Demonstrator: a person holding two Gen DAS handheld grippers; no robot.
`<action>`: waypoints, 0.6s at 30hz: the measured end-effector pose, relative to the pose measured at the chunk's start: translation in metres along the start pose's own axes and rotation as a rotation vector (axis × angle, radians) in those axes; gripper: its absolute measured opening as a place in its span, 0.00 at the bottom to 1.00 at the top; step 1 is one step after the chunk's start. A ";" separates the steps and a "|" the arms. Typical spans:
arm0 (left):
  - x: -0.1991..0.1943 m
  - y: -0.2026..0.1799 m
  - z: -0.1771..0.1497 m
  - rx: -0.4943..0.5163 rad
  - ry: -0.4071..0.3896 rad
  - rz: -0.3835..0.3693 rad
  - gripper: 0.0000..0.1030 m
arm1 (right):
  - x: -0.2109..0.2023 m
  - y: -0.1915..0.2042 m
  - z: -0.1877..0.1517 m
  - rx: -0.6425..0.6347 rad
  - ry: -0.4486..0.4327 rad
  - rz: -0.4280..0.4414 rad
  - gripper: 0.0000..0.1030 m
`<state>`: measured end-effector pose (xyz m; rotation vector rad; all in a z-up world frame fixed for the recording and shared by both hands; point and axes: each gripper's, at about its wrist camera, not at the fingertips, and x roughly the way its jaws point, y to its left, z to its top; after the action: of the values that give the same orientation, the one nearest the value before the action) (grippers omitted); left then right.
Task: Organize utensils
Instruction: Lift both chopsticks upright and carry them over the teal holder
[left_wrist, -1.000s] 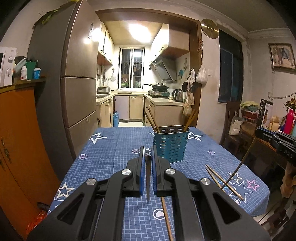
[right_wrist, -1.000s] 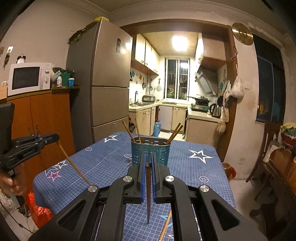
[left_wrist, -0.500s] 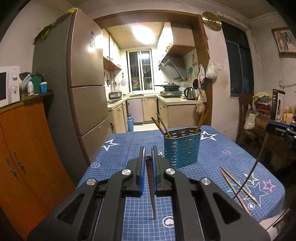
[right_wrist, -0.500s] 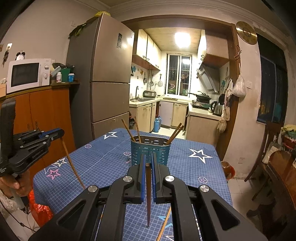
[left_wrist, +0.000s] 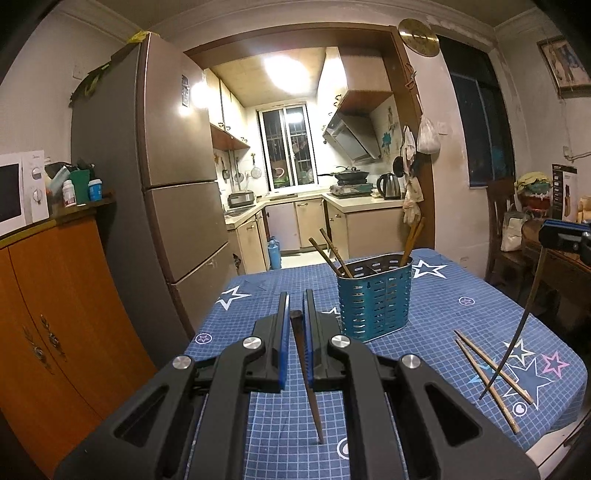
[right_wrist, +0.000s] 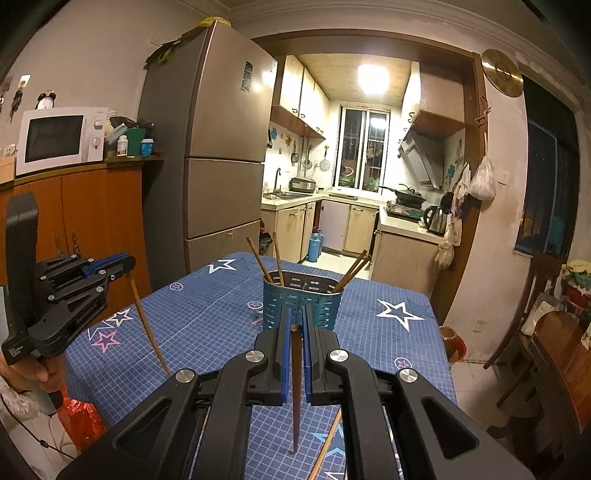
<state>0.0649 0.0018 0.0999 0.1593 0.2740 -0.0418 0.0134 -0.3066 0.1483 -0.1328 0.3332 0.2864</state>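
- The left gripper is clamped on a dark chopstick, which hangs down from between the blue pads toward the tablecloth, tip just above it or touching; I cannot tell which.
- The right gripper is likewise closed around its own chopstick, held nearly upright with the thin end pointing down at the cloth.
- From the right wrist view, the left gripper shows at the table's left side, held in a hand, its chopstick slanting down toward the table edge.
- From the left wrist view, only the blue-edged tip of the right gripper shows at the far right, with its chopstick dangling over the star-printed corner of the cloth.
- The teal perforated utensil holder stands upright on the table beyond both grippers, toward the kitchen end.
- Inside it, two chopsticks lean out to the left and another pair leans out to the right.
- Two loose chopsticks lie side by side on the cloth to the right of the holder, well apart from it, near the table's near right corner.
- Behind the table stand a tall fridge and an orange cabinet carrying a white microwave.
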 end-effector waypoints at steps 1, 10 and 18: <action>0.000 0.000 0.000 0.000 0.000 0.000 0.05 | 0.000 0.001 0.002 -0.005 0.000 0.000 0.07; 0.003 -0.002 0.001 0.011 -0.002 0.005 0.05 | 0.002 0.006 0.023 -0.023 -0.009 0.019 0.07; 0.013 -0.010 0.015 0.032 -0.009 -0.016 0.05 | 0.007 0.010 0.051 -0.013 -0.031 0.046 0.07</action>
<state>0.0806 -0.0110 0.1093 0.1888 0.2659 -0.0624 0.0324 -0.2866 0.1924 -0.1334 0.3045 0.3355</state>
